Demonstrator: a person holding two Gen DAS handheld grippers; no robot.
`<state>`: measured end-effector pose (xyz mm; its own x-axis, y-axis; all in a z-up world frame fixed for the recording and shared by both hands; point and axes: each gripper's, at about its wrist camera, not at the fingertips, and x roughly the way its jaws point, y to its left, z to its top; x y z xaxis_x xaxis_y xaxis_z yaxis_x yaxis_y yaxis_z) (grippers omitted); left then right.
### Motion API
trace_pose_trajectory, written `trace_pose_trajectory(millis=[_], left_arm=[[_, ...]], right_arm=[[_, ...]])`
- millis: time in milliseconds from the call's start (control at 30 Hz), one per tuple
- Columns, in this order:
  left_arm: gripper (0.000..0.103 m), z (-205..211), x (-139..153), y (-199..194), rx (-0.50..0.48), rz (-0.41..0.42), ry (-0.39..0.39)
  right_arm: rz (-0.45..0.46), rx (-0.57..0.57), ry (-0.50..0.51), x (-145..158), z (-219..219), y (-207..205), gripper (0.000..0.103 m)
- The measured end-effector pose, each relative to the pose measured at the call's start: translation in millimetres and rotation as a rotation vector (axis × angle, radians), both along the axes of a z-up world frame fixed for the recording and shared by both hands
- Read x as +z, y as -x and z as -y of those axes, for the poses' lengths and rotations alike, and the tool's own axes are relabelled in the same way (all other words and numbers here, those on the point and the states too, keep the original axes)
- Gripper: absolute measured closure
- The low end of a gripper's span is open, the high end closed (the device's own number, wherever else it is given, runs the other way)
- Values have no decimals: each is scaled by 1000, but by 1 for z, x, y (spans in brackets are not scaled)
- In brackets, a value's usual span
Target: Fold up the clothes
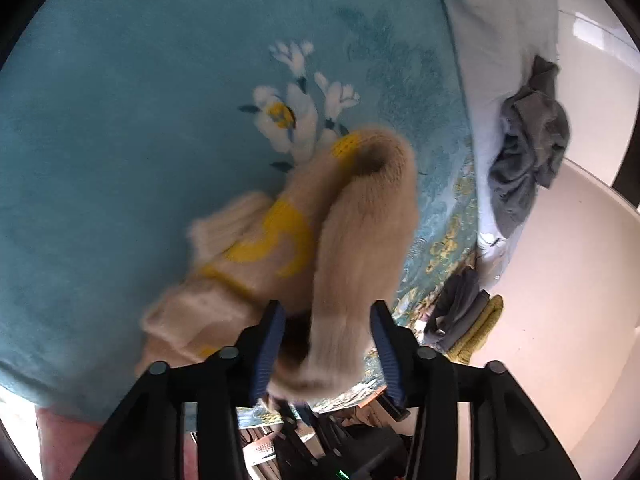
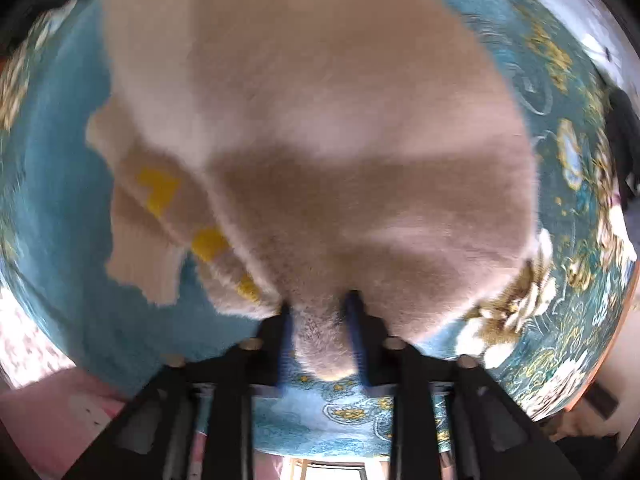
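A fluffy beige sweater (image 1: 360, 232) with yellow letters hangs above a teal flowered blanket (image 1: 120, 120). My left gripper (image 1: 328, 312) has its blue pads wide apart; a fold of the sweater passes between them, and the pads do not press on it. In the right wrist view the sweater (image 2: 320, 120) fills most of the frame, lifted over the blanket (image 2: 60, 200). My right gripper (image 2: 318, 300) is shut on a bunch of the sweater's fabric. A ribbed cuff (image 2: 140, 268) hangs at the left.
A crumpled grey garment (image 1: 528, 160) lies on a pale sheet (image 1: 500, 40) at the blanket's right edge. A folded stack of dark and yellow-green clothes (image 1: 464, 320) sits near the bed's edge. Pale floor (image 1: 560, 320) lies to the right.
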<state>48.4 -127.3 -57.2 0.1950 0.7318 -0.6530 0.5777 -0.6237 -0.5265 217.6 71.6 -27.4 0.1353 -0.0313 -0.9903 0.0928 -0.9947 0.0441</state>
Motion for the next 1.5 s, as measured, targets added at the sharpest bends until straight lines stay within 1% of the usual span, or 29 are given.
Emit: trace_pose_trajectory(millis=[67,100,133,167,233,267,367,467,533,600,667,733,800,867,900,933,967,1000,1033,1067,1133,1167,1200,1233,1267,1300,1367,1433,1500], left_arm=[[53,-16,-10,2,-10,23,-9],[53,-23,-12,4,-14,22,-15],[56,-31,-11,7,-14,3,-21],[69,-39,-10,11,-19,-14,-27],[87,-54,-5,22,-44,-38,-33],[88,-61,-2,27,-51,-48,-38],[90,-80,14,45,-64,-98,-69],[90,-96,38,55,-57,-152,-123],[90,-100,54,58,-46,-180,-153],[90,-97,64,59,-25,-195,-168],[90,-89,62,60,14,-184,-167],[90,-78,52,64,73,-142,-161],[90,-67,41,70,140,-108,-183],[88,-63,34,80,181,-67,-199],[87,-61,34,84,189,-61,-206],[84,-61,40,87,178,-80,-209],[77,-61,46,90,167,-103,-217],[74,-60,56,91,158,-139,-244],[69,-59,67,93,151,-180,-287],[58,-58,76,91,141,-206,-317],[45,-51,91,84,122,-252,-339],[44,-45,96,81,118,-276,-328],[44,-36,99,75,107,-300,-299],[44,-26,100,67,83,-320,-249],[44,-15,101,60,60,-341,-199],[43,-5,103,52,36,-361,-149],[43,11,99,35,5,-379,-71],[43,25,87,13,-27,-359,-11],[41,41,73,-9,-61,-327,43]], right_arm=[[-38,-39,-3,13,-17,6,90],[-59,-66,-2,21,-28,11,91],[-77,-85,-6,26,-37,15,91],[-93,-98,-16,31,-47,19,92],[-129,-113,-51,40,-68,31,92],[-149,-121,-72,44,-79,38,92],[-197,-160,-136,53,-116,59,93],[-237,-226,-179,63,-151,84,94],[-269,-270,-205,75,-169,90,94],[-292,-314,-224,84,-187,95,94],[-301,-365,-220,86,-204,100,94],[-313,-426,-217,88,-218,104,94],[-323,-474,-226,93,-228,109,94],[-340,-522,-223,98,-238,112,94],[-357,-551,-191,102,-241,112,94],[-376,-572,-162,108,-242,111,94],[-396,-584,-142,113,-241,109,94],[-411,-589,-124,118,-239,105,94],[-422,-587,-108,122,-234,101,94],[-427,-589,-91,125,-230,96,93],[-432,-610,-34,130,-222,84,92],[-444,-632,17,133,-217,77,90],[-460,-650,64,135,-214,70,81],[-483,-670,111,140,-209,62,63],[-506,-685,147,145,-204,55,56],[-525,-695,175,150,-200,50,53],[-564,-717,235,161,-191,40,50],[-595,-742,317,168,-184,31,36],[-596,-759,364,170,-178,26,27]])
